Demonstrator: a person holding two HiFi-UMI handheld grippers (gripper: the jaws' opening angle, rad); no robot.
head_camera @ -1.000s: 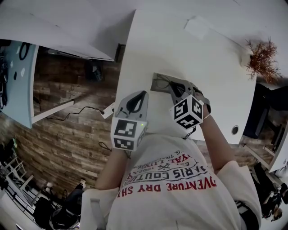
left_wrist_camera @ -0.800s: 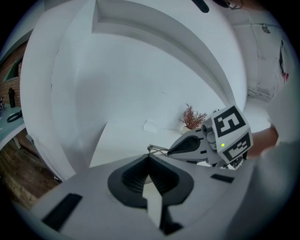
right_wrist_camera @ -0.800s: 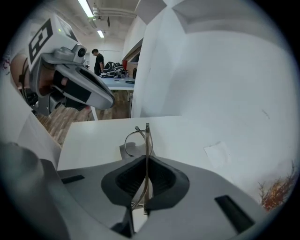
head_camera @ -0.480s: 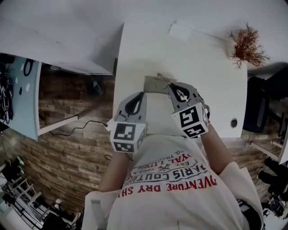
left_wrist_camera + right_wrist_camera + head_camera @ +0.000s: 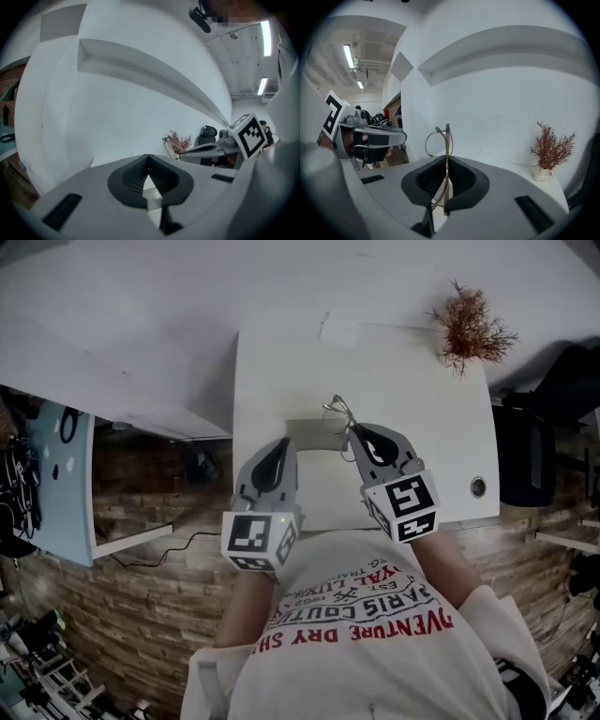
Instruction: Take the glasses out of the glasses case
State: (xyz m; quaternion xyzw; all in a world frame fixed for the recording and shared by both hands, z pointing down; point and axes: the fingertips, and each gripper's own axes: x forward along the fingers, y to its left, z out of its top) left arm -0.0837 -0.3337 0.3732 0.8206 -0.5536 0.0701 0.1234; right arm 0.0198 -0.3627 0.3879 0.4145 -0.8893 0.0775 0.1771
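The glasses [image 5: 447, 136] are gripped by a thin part of the wire frame between the closed jaws of the right tool [image 5: 446, 161], and are held near the right end of the grey glasses case [image 5: 314, 432]. The case is seen lying on the white counter [image 5: 394, 390]. The left tool [image 5: 148, 159] is closed on nothing, with its tip at the case's left end. A dried plant [image 5: 469, 329] is set at the counter's far right corner.

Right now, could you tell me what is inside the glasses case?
The glasses are out, pinched upright in the right gripper. The glasses case shows only plain grey; its right end is covered by that gripper.
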